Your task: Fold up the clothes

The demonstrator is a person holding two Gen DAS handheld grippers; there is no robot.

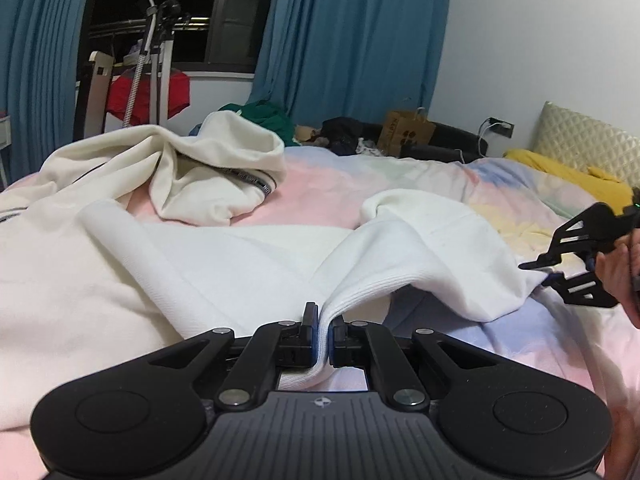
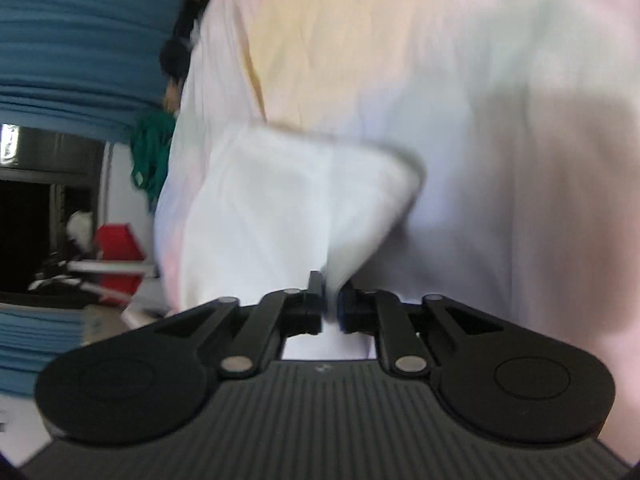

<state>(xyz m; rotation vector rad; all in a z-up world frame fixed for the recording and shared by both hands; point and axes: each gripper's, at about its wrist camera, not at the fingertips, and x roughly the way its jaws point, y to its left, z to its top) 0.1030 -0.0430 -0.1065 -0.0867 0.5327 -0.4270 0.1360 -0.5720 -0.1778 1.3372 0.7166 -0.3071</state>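
**A:** What do I have in hand?

**B:** From my left wrist view, the left gripper (image 1: 323,334) is closed down on the ribbed hem of the white garment (image 1: 256,264); the cloth is pinched between the blue pads and runs away from me toward 12 o'clock. At 3 o'clock the right gripper (image 1: 538,274) is clamped on the same garment's far corner, lifted a little off the bed.

**A:** And the right wrist view?

**B:** Blurred, but I see the right gripper (image 2: 330,306) nearly shut with white garment (image 2: 288,208) squeezed between its fingers, fanning out toward 12 o'clock over the pastel bedspread (image 2: 500,80).

**A:** Where is the open room?

**B:** The bedspread (image 1: 400,176) lies bare from 12 to 2 o'clock beyond the garment's raised fold. The hem between my two grippers hangs as a free edge above the bed.

**A:** What crowds me?

**B:** A cream hoodie (image 1: 208,168) is heaped at 11 o'clock, touching the white garment's left side. A yellow cloth (image 1: 568,172) sits at 2 o'clock by the quilted headboard (image 1: 588,140). Past the far bed edge: a green garment (image 1: 268,116), dark clothes (image 1: 344,132), a paper bag (image 1: 408,132), blue curtains (image 1: 352,40) and a rack with a red cloth (image 1: 148,96).
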